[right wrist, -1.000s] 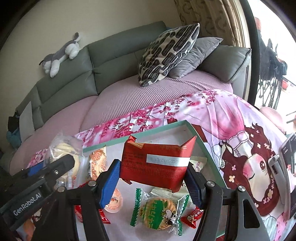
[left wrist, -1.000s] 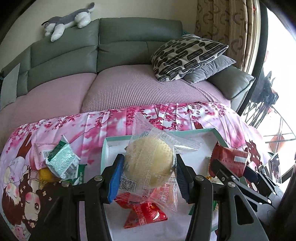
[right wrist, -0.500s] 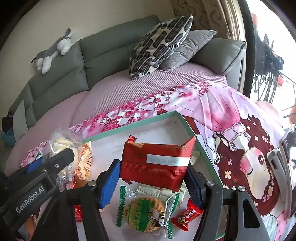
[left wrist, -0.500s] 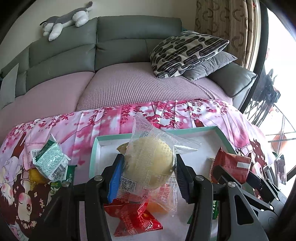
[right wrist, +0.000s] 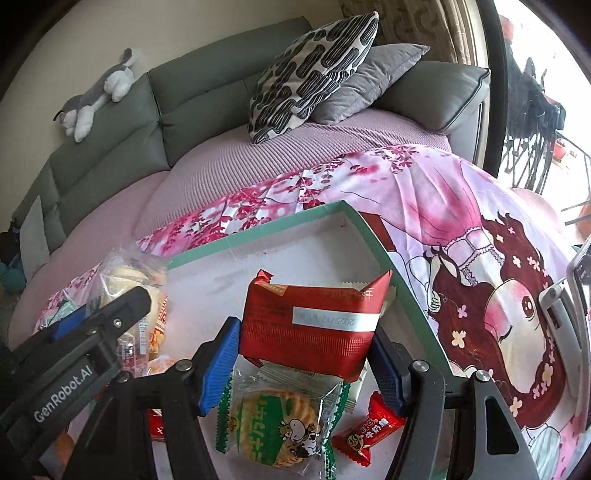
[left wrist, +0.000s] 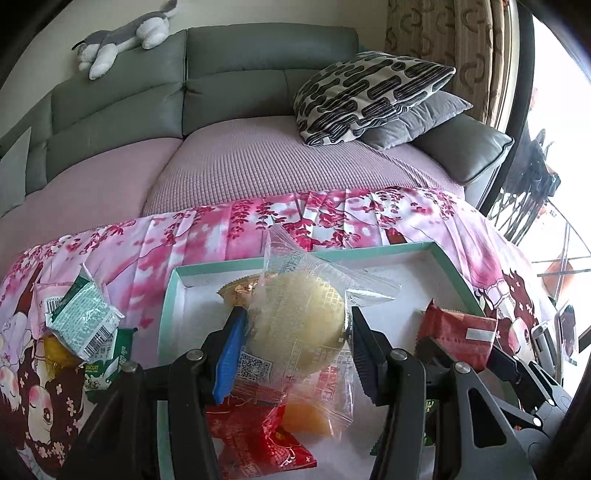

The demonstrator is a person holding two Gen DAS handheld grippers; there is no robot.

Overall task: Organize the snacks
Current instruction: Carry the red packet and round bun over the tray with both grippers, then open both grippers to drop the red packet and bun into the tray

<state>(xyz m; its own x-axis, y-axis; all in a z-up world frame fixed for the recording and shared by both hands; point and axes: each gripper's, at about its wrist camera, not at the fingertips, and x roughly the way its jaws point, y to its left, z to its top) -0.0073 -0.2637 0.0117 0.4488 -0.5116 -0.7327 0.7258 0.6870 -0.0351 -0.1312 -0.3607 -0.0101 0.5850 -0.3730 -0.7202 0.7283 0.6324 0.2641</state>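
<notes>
My left gripper [left wrist: 295, 339] is shut on a round yellow cake in a clear wrapper [left wrist: 295, 321] and holds it above the white tray with a teal rim [left wrist: 166, 317]. My right gripper [right wrist: 304, 347] is shut on a red snack packet [right wrist: 314, 325] above the same tray [right wrist: 280, 225]; that packet also shows in the left wrist view [left wrist: 458, 336]. Below in the tray lie a green-and-white biscuit pack [right wrist: 273, 424], a small red candy [right wrist: 365, 432] and red wrappers [left wrist: 255, 439]. The left gripper's cake shows at the left of the right wrist view [right wrist: 129, 273].
Loose snacks lie on the pink floral cloth left of the tray: a green foil pack [left wrist: 83, 321], a green biscuit pack [left wrist: 107, 365] and a yellow one [left wrist: 55, 350]. A grey sofa with patterned pillows [left wrist: 369, 96] and a plush toy [left wrist: 122, 33] stands behind.
Both grippers have moved forward and lower over the tray with their packets still held. The tray and the snacks in it look larger and nearer in both views.
</notes>
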